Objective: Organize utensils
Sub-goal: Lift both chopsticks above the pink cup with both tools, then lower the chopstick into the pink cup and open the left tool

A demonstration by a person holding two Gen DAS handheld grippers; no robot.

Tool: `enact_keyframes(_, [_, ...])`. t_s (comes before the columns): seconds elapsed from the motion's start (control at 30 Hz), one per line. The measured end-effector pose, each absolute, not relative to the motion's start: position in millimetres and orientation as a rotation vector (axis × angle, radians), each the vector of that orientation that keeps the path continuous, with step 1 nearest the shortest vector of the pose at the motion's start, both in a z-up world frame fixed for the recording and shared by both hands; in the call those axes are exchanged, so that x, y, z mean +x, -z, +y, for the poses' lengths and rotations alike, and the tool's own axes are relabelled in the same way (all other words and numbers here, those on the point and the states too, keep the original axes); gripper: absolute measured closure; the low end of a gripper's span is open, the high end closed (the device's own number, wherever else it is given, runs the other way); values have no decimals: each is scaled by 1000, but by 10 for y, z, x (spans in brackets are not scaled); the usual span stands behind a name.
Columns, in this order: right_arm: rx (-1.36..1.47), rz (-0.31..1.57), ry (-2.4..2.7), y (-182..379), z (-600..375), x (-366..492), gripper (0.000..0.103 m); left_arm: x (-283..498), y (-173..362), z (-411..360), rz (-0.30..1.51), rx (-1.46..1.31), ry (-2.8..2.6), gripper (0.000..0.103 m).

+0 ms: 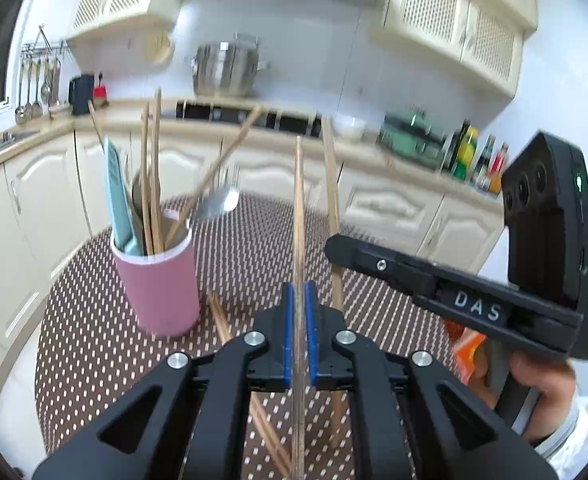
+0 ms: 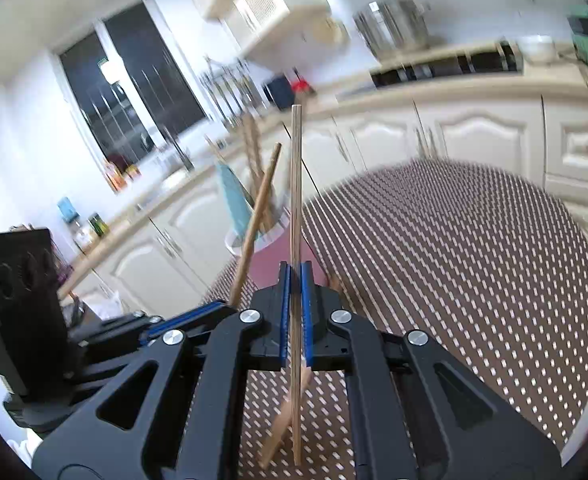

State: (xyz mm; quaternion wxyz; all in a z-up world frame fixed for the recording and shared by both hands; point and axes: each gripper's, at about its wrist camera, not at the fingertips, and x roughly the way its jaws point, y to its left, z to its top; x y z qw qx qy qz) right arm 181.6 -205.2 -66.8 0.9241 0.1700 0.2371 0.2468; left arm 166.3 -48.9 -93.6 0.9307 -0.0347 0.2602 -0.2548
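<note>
In the left wrist view my left gripper (image 1: 300, 288) is shut on a wooden chopstick (image 1: 298, 200) that stands upright between the blue pads. To its left is a pink cup (image 1: 155, 280) holding several chopsticks, a light blue utensil and a spoon. My right gripper (image 1: 336, 248) reaches in from the right, shut on a second chopstick (image 1: 330, 176). In the right wrist view the right gripper (image 2: 295, 268) clamps that chopstick (image 2: 296, 184) upright. The left gripper (image 2: 213, 308) with its slanted chopstick (image 2: 259, 216) is at left, and the cup (image 2: 271, 256) lies beyond.
Both grippers hover over a round table with a brown, white-dotted cloth (image 1: 93, 340). Loose chopsticks (image 1: 221, 322) lie on it near the cup. An orange packet (image 1: 468, 354) sits by the hand (image 1: 542, 392). Cream cabinets, a counter with bottles (image 1: 470, 156) and a steel pot (image 1: 225, 68) stand behind.
</note>
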Motion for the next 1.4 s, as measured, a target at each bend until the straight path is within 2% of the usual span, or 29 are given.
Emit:
enact_keyframes(0.3, [305,246,-540,138,-1836,1647,97,1804,532,-117,178,-201,363,97])
enact_keyframes(0.6, [269,104,-542,19,-1535,1975,97,2014,388,222,-12,-317,276,97])
enact_keyframes(1.07, [288,34,-513,38,-1383,2359,97,2505,524,331,-122,-352,168,97])
enact_keyframes(1.4, [255,38,-485,122,-1310,2468,97,2700,747,265,-85,-293,120,97])
